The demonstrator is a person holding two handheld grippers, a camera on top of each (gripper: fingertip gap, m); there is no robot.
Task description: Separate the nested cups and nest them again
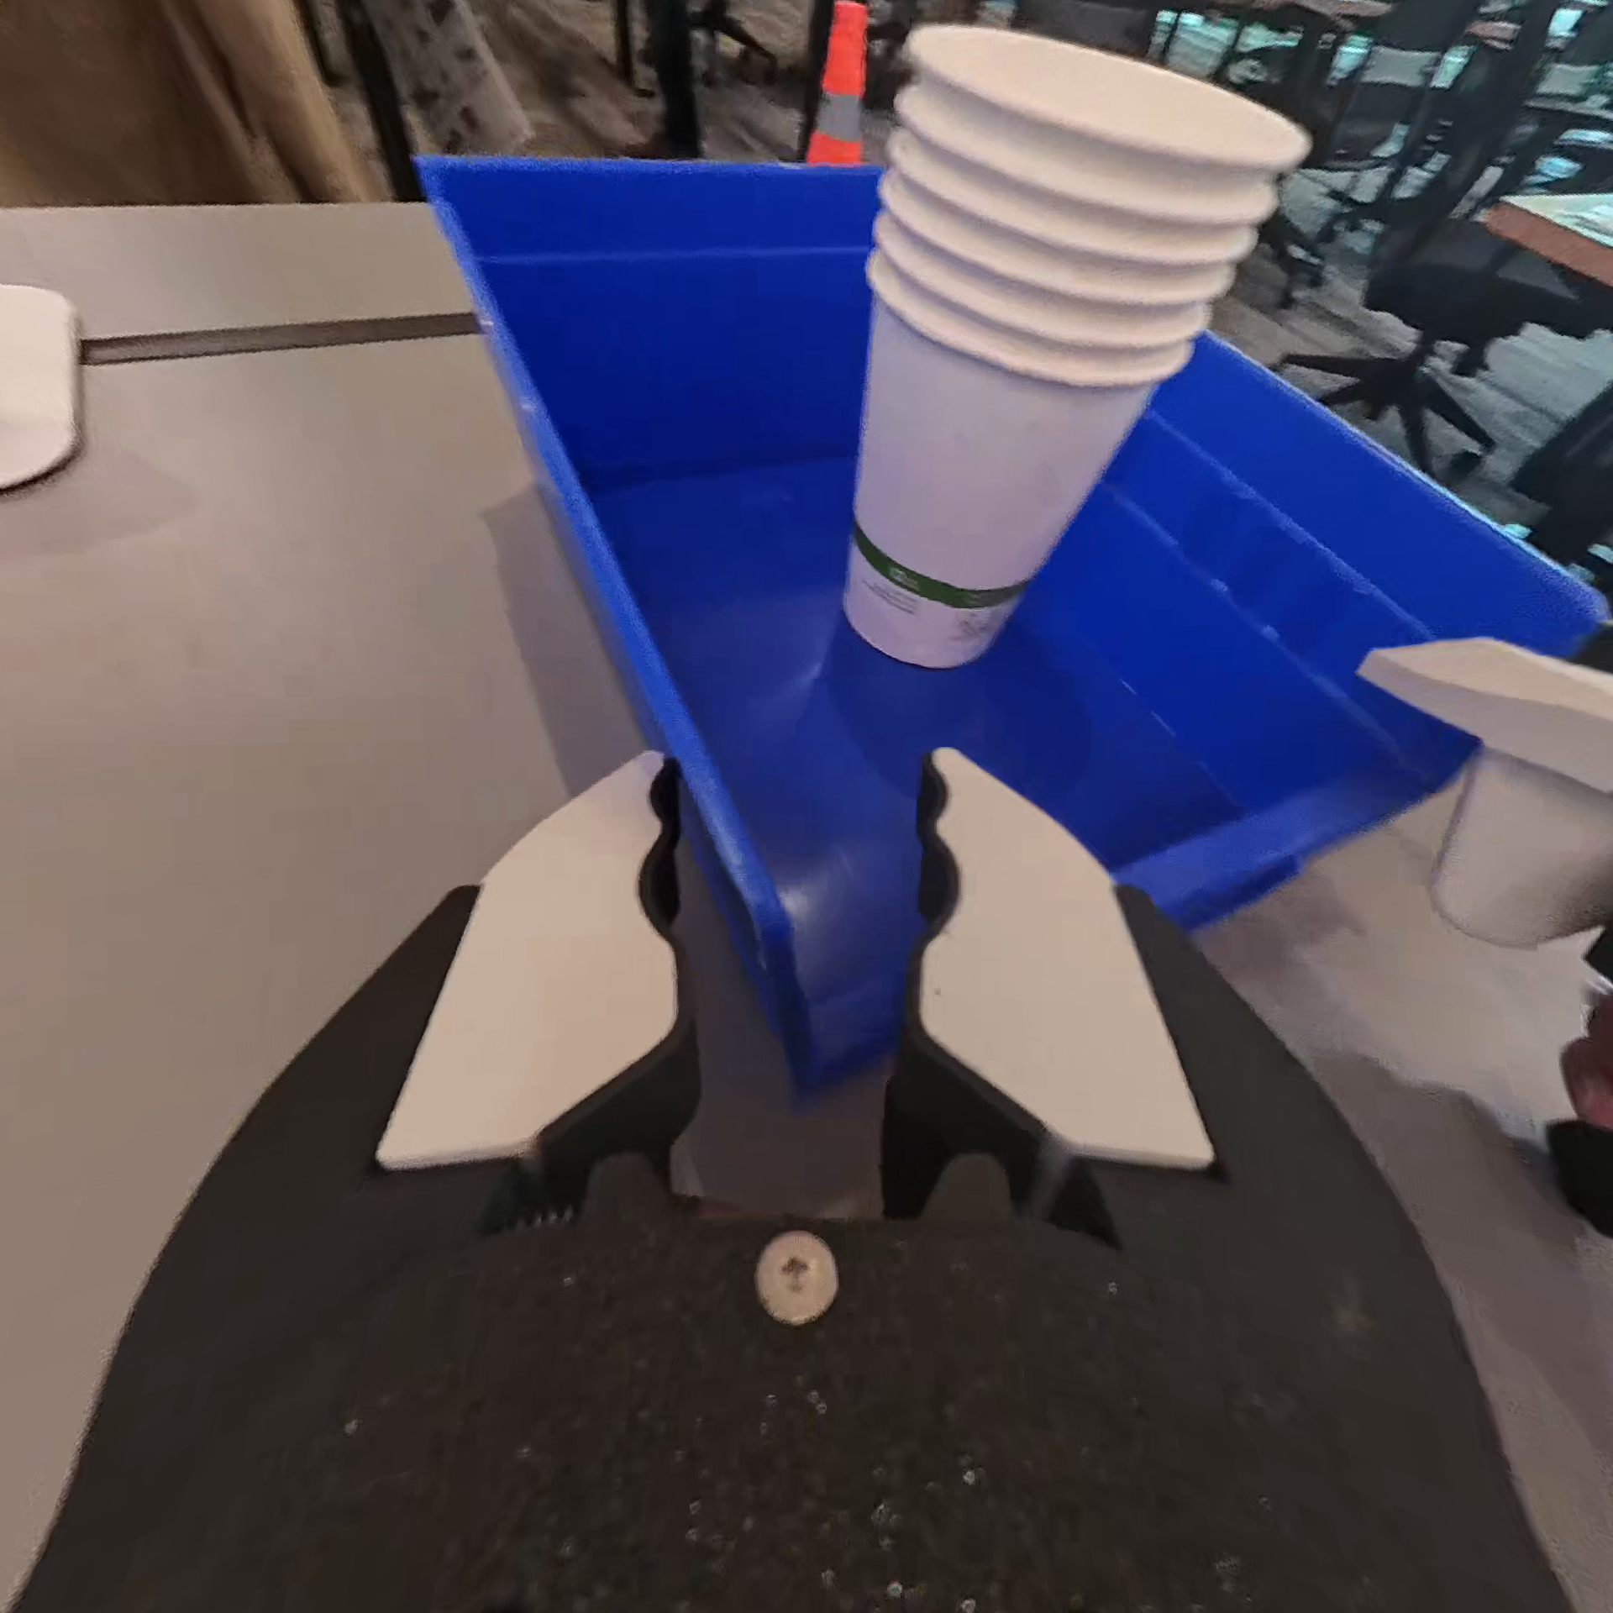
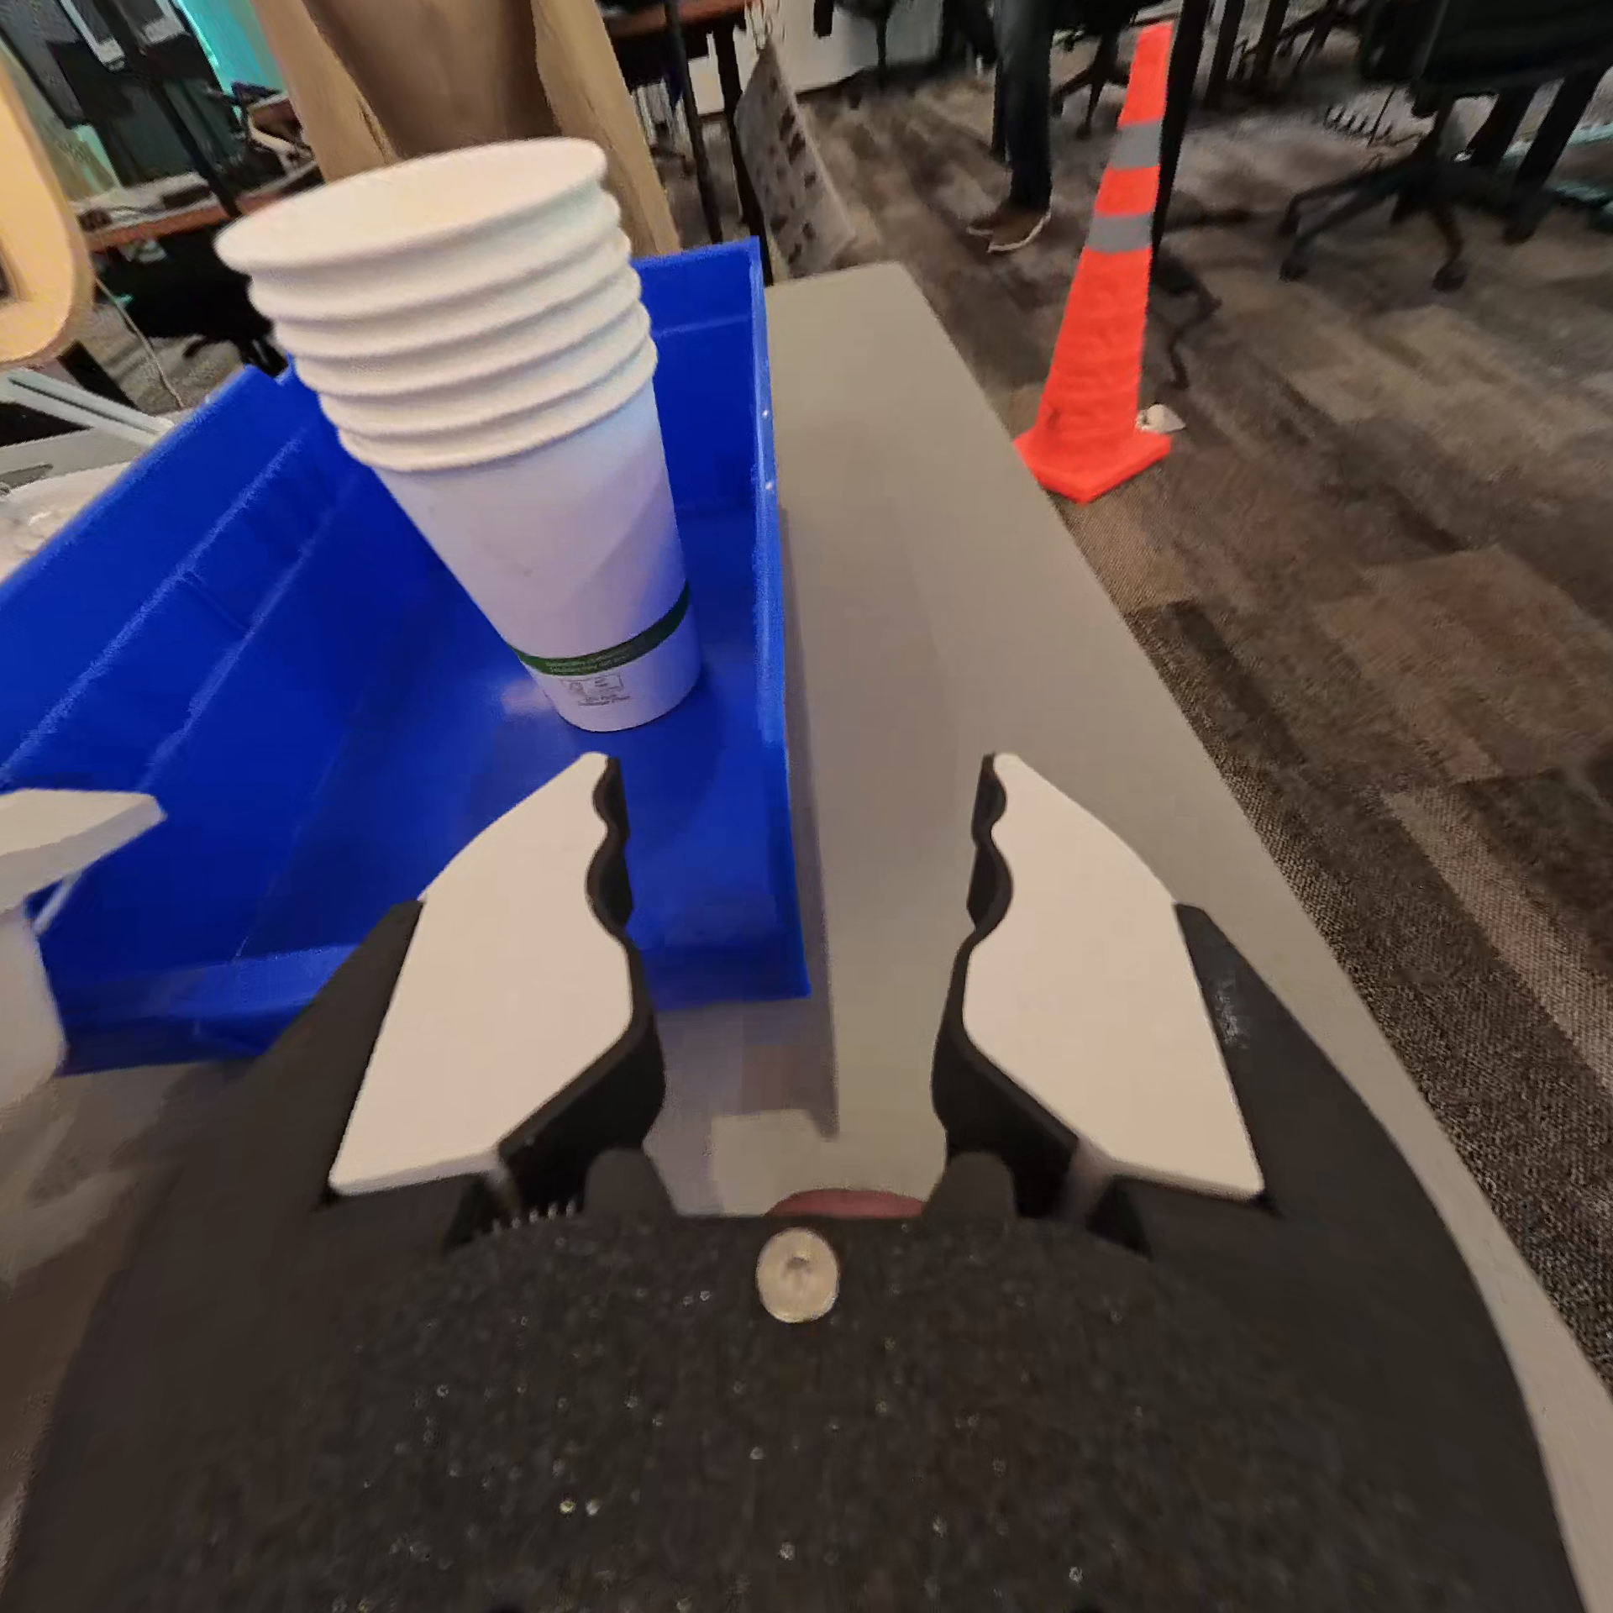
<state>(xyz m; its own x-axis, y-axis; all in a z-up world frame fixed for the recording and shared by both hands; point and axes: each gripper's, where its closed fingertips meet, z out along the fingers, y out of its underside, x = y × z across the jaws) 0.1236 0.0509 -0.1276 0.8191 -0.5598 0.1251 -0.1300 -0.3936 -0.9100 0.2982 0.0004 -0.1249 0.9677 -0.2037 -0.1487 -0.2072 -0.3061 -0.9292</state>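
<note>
Cups [image 1: 1030, 367], nested in one white stack, stand in our blue bin [image 1: 663, 367] on the grey bench [image 1: 262, 663], ahead and right of our left claw [image 1: 799, 768], ahead and left of our right claw [image 2: 799, 768]. We keep both claws empty: the left moderately parted astride the bin's near wall, the right wide above the bench. Beyond stands an orange cone [image 2: 1100, 332].

Grey table [image 1: 262, 698] carrying the load here, and sitting right on it, a blue bin [image 1: 663, 367] near the far edge. Off at the left edge, a white object [image 1: 26, 384], only partly visible.
</note>
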